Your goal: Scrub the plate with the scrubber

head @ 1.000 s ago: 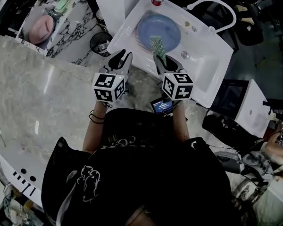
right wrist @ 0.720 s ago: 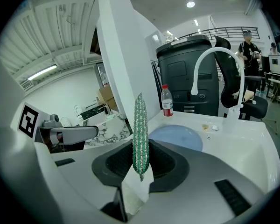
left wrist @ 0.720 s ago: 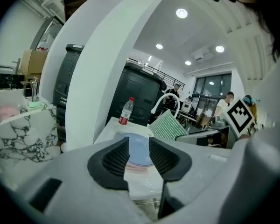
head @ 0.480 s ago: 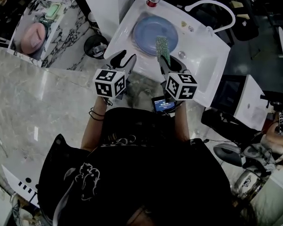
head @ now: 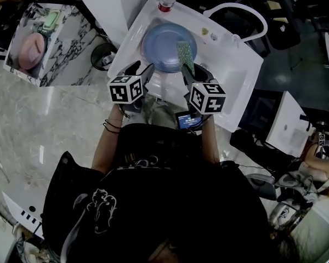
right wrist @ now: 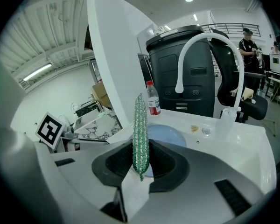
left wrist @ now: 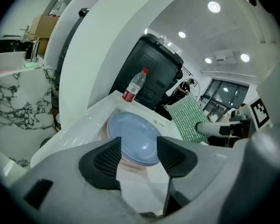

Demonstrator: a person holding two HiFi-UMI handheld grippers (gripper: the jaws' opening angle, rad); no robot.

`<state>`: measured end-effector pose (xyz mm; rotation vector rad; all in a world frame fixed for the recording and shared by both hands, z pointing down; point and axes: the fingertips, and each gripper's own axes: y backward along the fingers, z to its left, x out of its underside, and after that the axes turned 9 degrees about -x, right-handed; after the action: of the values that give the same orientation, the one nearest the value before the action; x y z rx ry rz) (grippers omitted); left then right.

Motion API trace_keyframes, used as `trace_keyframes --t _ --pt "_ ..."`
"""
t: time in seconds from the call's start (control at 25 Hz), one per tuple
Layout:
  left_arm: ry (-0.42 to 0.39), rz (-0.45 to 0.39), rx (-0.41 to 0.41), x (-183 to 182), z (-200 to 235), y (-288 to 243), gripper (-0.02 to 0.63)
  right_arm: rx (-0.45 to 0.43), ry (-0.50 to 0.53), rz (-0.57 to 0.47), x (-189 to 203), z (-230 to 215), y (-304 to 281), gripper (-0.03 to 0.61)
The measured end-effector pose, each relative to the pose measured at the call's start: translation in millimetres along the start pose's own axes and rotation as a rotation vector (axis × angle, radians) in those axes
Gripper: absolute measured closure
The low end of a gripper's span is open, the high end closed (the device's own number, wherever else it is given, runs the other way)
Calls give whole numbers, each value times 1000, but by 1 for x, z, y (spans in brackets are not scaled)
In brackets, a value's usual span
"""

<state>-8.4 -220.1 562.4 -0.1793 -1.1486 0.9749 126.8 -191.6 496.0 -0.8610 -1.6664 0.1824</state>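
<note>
Pale blue round plate (head: 165, 45) in sink (head: 233, 73). Left gripper (head: 141, 68) just short of plate, jaws just opening, empty. Right gripper (head: 196, 70) clamps green scrubber (head: 185, 56) over plate's right edge.

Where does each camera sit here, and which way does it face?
Head view: on the person's head, facing steeply down at sink and plate; arms, torso, left gripper, right gripper show.
Left gripper view: on the left gripper, facing the plate; its jaws have just been opening, nothing between them.
Right gripper view: on the right gripper, facing the faucet; its jaws clamp the scrubber.
Both gripper views share the plate and bottle.
</note>
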Motion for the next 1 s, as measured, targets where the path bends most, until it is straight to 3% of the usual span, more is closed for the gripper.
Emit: trace_keyframes --t 0.2,0.52,0.8,1.0 --pt "-2 85 -88 14 16 -41 377 -20 -5 34 2 -27 -9 491" --pt "66 173 -184 30 45 -74 377 -28 35 115 6 -59 -34 492" --pt "29 197 -197 31 50 -82 410 -33 221 236 0 -80 -78 492" --pt "33 204 -194 32 47 -84 414 24 394 335 3 -100 -119 492"
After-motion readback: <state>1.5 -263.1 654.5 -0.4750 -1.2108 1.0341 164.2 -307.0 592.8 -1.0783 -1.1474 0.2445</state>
